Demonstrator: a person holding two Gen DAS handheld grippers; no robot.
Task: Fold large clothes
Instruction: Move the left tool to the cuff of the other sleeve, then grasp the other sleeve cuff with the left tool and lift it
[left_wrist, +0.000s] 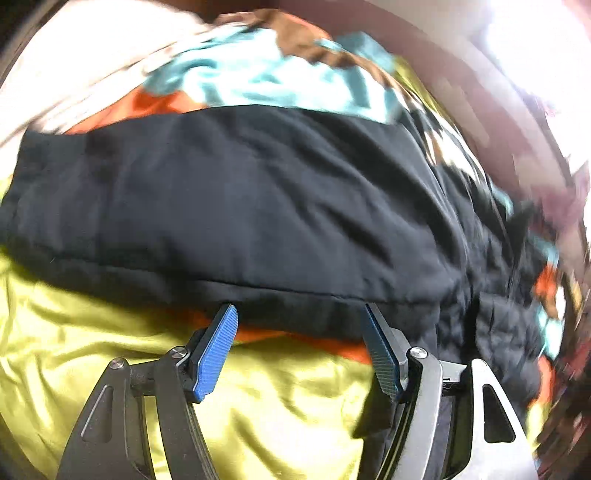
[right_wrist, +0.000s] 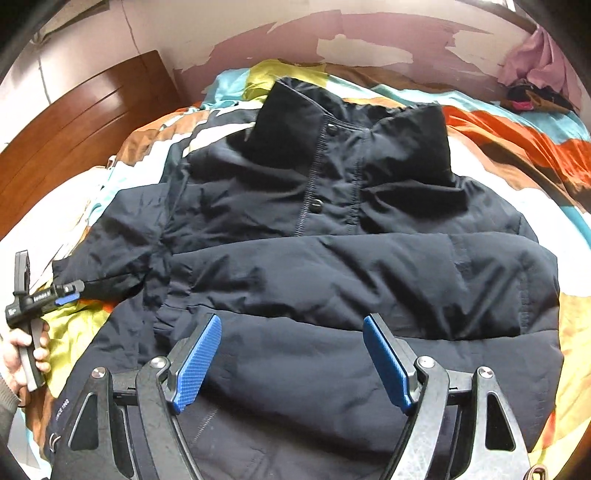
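on patterned bedspread (right_wrist: 517, 122), dark jacket (right_wrist: 332, 258), peeling wall (right_wrist: 258, 37)

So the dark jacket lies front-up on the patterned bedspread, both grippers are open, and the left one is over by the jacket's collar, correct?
Not quite. The left gripper is at the cuff of the sleeve, not the collar; the right wrist view shows this. The rest stands: the jacket lies front-up on the patterned bedspread, and the right gripper is open too.
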